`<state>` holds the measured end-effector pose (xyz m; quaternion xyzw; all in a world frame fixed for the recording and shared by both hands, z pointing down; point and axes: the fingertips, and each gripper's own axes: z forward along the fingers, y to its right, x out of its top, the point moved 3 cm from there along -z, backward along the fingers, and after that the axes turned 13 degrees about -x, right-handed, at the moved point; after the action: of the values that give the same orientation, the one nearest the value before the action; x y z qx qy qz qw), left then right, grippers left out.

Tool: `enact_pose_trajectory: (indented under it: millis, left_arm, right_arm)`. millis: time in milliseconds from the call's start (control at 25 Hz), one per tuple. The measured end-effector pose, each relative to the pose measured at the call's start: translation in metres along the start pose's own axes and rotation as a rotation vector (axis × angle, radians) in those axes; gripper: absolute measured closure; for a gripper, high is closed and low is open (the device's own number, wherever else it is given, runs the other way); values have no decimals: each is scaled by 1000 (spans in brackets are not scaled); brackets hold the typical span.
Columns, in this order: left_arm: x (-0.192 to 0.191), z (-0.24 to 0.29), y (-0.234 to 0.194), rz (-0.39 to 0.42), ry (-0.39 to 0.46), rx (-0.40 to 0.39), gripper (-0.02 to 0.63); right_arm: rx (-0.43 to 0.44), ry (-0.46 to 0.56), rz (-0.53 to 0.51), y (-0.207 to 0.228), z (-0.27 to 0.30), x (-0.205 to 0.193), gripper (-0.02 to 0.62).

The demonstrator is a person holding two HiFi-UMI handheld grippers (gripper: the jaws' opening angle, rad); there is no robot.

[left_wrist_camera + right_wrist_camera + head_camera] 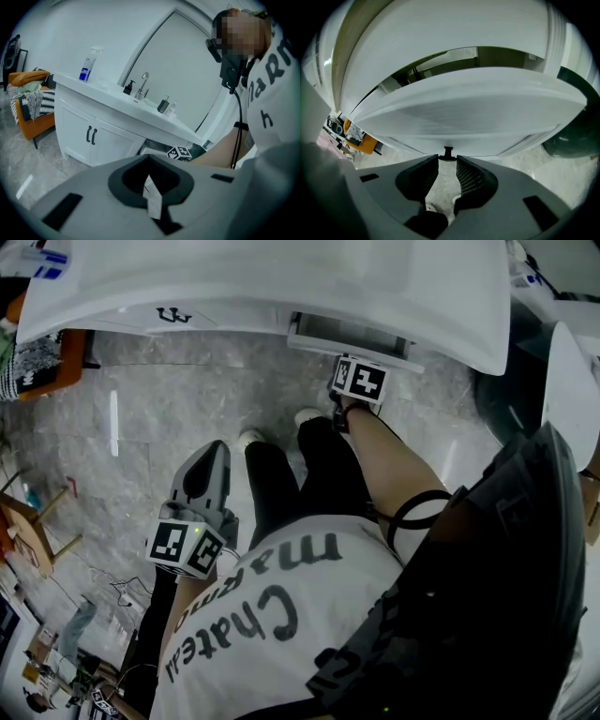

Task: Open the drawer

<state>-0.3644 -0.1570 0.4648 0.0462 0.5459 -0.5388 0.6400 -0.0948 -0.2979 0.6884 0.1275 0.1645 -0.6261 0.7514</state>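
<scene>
The right gripper (355,369) reaches to the upper middle of the head view, where the white drawer (349,335) juts a little way out from under the white vanity table (281,282). In the right gripper view the drawer front fills the middle of the frame, with a dark gap above it showing the inside. The small black drawer handle (448,152) sits at the gripper's tips. Its ribbed pads (469,178) are drawn close on either side of it, clenched on the handle.

The left gripper (213,452) hangs low at the lower left of the head view, well apart from the drawer, above the grey marble floor (178,395). Its own view shows the jaws pressed together with only a thin pale sliver between them and nothing grasped.

In the left gripper view the table carries a spray bottle (89,64) at the upper left, and a faucet (143,85) and a dark soap dispenser (129,87) nearer the centre. A double-door cabinet (91,136) stands below, and an orange chair (33,123) is at the left edge. The person's white shoes (249,439) stand near the drawer.
</scene>
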Motion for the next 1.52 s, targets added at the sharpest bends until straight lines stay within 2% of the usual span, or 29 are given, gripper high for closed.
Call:
enact_pose_trajectory:
  millis: [440, 720, 1040, 1080, 1160, 1280, 1400, 1520]
  left_arm:
    - [-4, -3, 1, 32, -52, -70, 603]
    - [2, -9, -2, 87, -92, -118, 603]
    - [-1, -25, -8, 115, -117, -129, 603]
    - [-1, -26, -7, 115, -120, -134, 603]
    - [-1, -27, -6, 109, -126, -139, 603]
    - [0, -27, -7, 111, -139, -170, 603]
    - [4, -24, -10, 133, -150, -191, 603]
    - [8, -23, -16, 130, -139, -181, 603]
  right_arm:
    - [-5, -45, 9, -2, -15, -48, 468]
    - [-8, -50, 23, -2, -18, -53, 468]
    - [-26, -50, 25, -1, -25, -67, 477]
    - [-37, -55, 20, -1, -27, -70, 480]
    - [-71, -81, 1, 2, -30, -85, 589]
    - [-93, -120, 53, 8, -29, -112, 589]
    - [-73, -99, 148, 8, -28, -102, 589]
    - [-48, -52, 110, -3, -33, -84, 589]
